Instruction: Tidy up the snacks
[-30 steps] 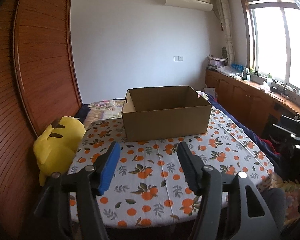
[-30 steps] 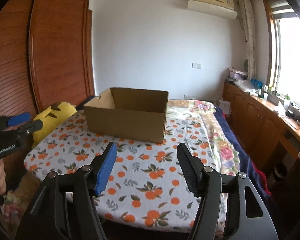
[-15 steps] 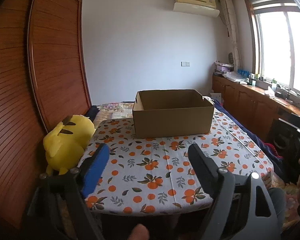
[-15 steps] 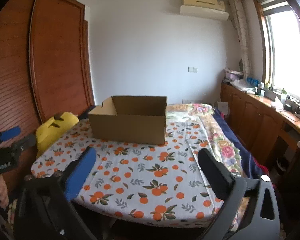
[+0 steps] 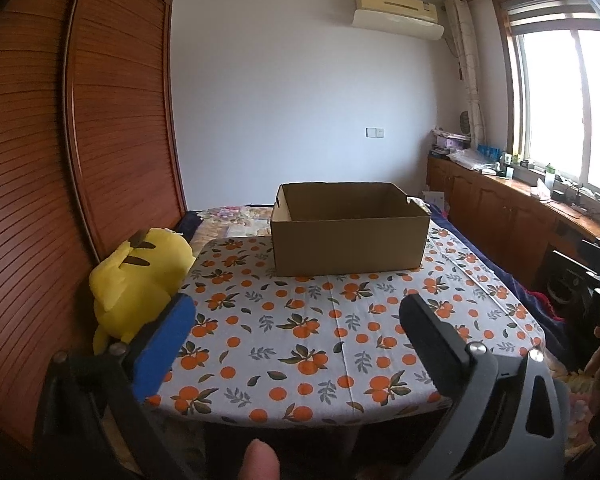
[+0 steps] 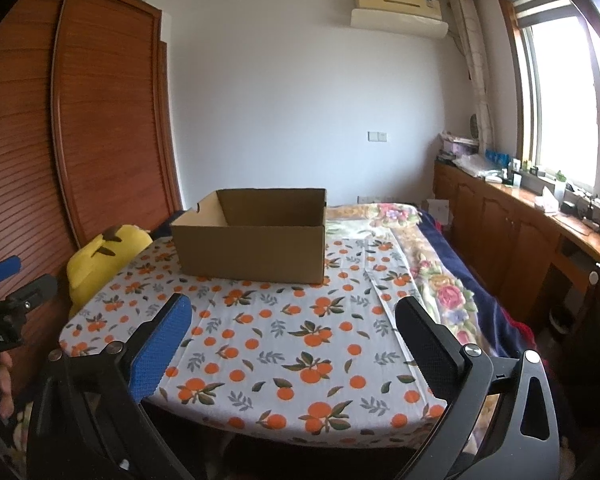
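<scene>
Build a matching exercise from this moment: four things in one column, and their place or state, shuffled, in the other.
Things:
1. cardboard box
2. yellow plush toy
3. left gripper
4. air conditioner

Places or states:
A. mounted high on the white wall
B. open, holding nothing
C. beside the table, against the wooden wardrobe
D. on the far part of the orange-print tablecloth, top open

Pairs: 1-D, 2-C, 3-B, 4-A
</scene>
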Available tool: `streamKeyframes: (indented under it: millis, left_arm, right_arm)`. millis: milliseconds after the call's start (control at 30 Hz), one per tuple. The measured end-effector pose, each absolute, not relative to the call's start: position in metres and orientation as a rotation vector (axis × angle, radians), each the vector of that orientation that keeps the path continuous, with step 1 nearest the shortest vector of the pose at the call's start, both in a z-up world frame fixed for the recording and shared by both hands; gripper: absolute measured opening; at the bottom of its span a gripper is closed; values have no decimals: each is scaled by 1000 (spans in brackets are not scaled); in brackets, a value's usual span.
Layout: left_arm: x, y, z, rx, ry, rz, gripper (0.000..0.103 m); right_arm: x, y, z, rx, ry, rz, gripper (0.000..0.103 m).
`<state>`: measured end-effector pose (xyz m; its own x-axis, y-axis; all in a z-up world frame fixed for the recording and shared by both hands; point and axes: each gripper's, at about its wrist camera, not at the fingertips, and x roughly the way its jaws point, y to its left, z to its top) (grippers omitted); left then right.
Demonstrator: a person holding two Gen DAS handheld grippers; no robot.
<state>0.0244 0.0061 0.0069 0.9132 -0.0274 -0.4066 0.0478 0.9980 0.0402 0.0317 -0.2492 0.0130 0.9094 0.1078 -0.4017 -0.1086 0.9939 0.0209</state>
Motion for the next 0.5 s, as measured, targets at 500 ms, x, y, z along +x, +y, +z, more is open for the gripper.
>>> streamKeyframes:
  millis: [500]
  left_arm:
    - [20, 4, 10, 64, 405, -27, 103]
  right_arm:
    - [29, -249, 12, -8, 414, 99, 103]
